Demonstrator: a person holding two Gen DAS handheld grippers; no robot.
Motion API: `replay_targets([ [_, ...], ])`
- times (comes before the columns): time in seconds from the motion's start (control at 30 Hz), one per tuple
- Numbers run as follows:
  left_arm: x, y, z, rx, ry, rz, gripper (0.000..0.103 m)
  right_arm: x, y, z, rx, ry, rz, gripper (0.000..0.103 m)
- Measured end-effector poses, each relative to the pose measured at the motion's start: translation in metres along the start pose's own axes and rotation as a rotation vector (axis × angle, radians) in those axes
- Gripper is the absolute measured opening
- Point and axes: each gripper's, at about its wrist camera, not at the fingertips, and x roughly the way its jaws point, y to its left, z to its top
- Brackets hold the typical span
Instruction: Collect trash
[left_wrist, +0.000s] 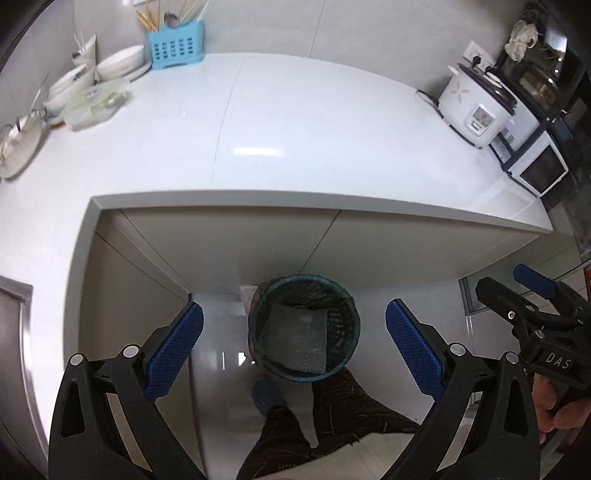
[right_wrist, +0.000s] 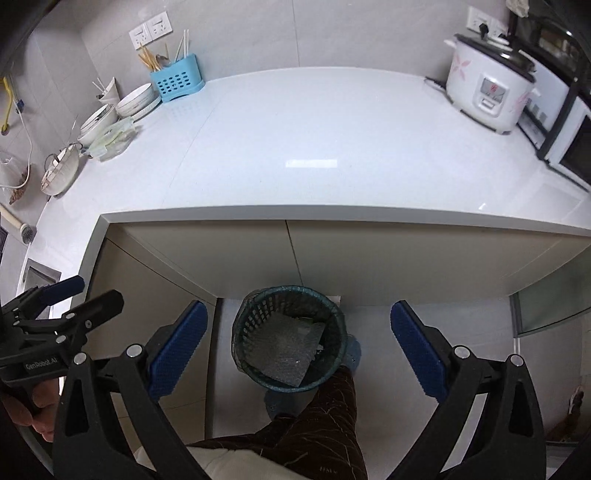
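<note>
At the bottom centre of both views, a grey foam sheet (left_wrist: 297, 341) lies in the bin (left_wrist: 304, 334) on the floor, both the left gripper (left_wrist: 294, 345) and right gripper (right_wrist: 299, 345) empty with fingers wide apart, so the drop looks done; next, search the worktop (left_wrist: 295, 122) for trash.

Glossy white countertop (left_wrist: 314, 122); perforated plastic bin (left_wrist: 351, 325).

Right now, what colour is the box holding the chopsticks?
Light blue. The box shows best in the right wrist view.
</note>
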Motion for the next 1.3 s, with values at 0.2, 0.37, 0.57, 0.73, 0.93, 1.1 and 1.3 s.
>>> replay_targets([
  [0.2,-0.031,-0.014,0.001,0.04,-0.02,0.006,0.097,-0.043,0.009,-0.002,-0.009,-0.027,-0.033,0.095],
  [0.37,-0.052,-0.021,0.003,0.048,-0.043,0.006,0.097,-0.067,0.011,0.004,0.009,-0.052,-0.014,0.095],
  [0.57,-0.064,-0.025,0.007,0.053,-0.066,0.03,0.097,-0.078,0.011,0.011,0.009,-0.073,-0.009,0.095],
  [0.73,-0.06,-0.027,0.006,0.05,-0.051,0.055,0.097,-0.072,0.01,0.01,0.007,-0.047,0.002,0.095],
  [0.93,-0.056,-0.024,0.006,0.038,-0.037,0.066,0.097,-0.067,0.01,0.009,0.008,-0.032,0.003,0.095],
  [1.1,-0.057,-0.025,0.007,0.049,-0.046,0.078,0.097,-0.066,0.011,0.009,0.007,-0.029,0.002,0.095],
  [1.3,-0.055,-0.024,0.007,0.042,-0.039,0.077,0.097,-0.065,0.013,0.009,0.006,-0.024,0.005,0.095],
])
